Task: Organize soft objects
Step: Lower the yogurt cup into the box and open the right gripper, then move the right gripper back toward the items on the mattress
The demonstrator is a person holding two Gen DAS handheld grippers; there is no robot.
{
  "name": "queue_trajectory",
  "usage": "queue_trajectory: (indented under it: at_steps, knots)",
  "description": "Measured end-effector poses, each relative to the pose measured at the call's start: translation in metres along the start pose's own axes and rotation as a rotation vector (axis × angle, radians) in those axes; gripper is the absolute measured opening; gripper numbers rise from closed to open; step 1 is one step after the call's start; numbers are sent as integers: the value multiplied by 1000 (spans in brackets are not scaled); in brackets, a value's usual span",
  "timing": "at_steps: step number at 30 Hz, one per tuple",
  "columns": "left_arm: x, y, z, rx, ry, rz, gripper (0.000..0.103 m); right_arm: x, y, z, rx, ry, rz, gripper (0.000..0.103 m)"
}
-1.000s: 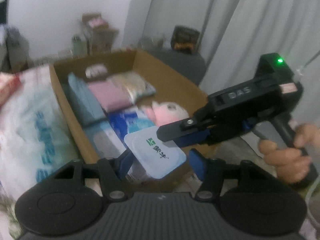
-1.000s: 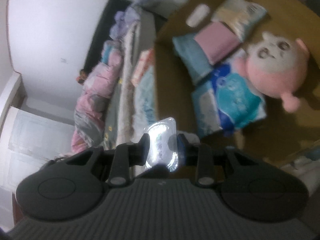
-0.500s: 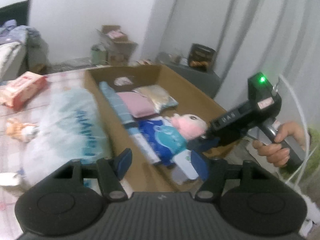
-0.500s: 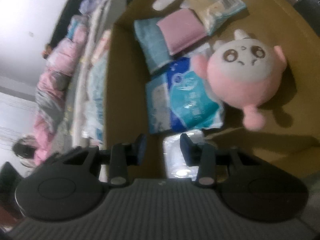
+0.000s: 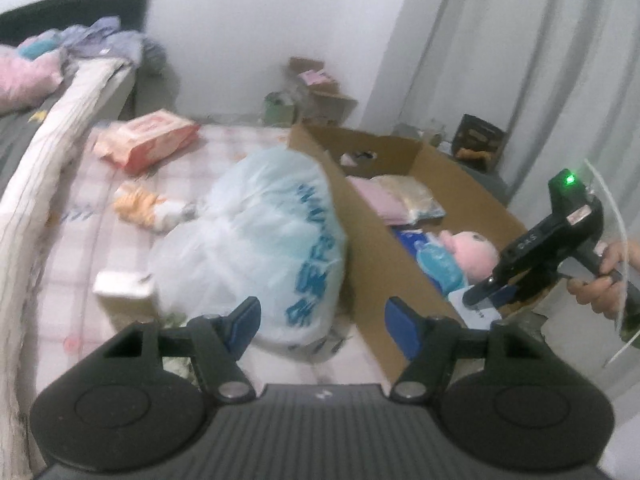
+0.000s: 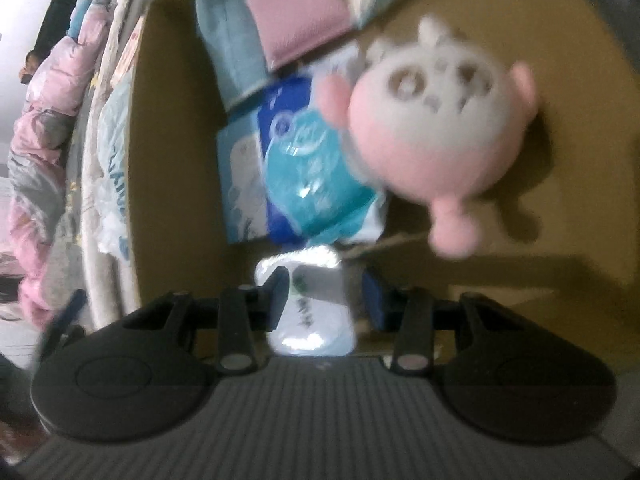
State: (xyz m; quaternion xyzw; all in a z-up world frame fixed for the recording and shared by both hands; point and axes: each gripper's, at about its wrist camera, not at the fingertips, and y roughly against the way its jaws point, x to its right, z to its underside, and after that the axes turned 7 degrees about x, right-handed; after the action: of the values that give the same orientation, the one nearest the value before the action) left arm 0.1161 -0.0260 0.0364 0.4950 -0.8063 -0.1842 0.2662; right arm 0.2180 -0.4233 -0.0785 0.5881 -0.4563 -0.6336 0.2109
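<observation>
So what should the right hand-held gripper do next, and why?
Probably lift straight out of the brown cardboard box. The right hand-held gripper is opening, and the white plastic tissue pack already lies on the box floor between its jaws, apparently released.

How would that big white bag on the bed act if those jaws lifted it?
The bag looks thin, crinkled and bulging, so it would probably sag and shift. Its film looks glossy, so likely slippery. Being rounded, it may roll when pushed.

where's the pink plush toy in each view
Left wrist: the pink plush toy lies right of centre, inside the cardboard box, just above the right gripper.
Right wrist: upper right, large and blurred.
Shared landmark: the blue and teal packet touching the toy.
</observation>
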Motion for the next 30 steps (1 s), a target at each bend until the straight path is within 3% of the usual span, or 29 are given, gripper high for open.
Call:
queue_trajectory:
  at_steps: [9,15,20,25,30]
  knots:
    - [-22,3,16,-8,36,-44,70,-32,-24,14,-40,-14,-97,45]
    - [-33,8,18,18,17,-96,74,-47,-3,13,64,40,-73,49]
    - [-45,12,16,49,6,-144,74,-71,34,10,216,162,54,50]
    - [-54,10,10,67,-18,-189,74,-120,58,9,300,304,10,50]
    - [-72,5,-14,105,-27,-216,74,-199,40,-3,287,490,-68,50]
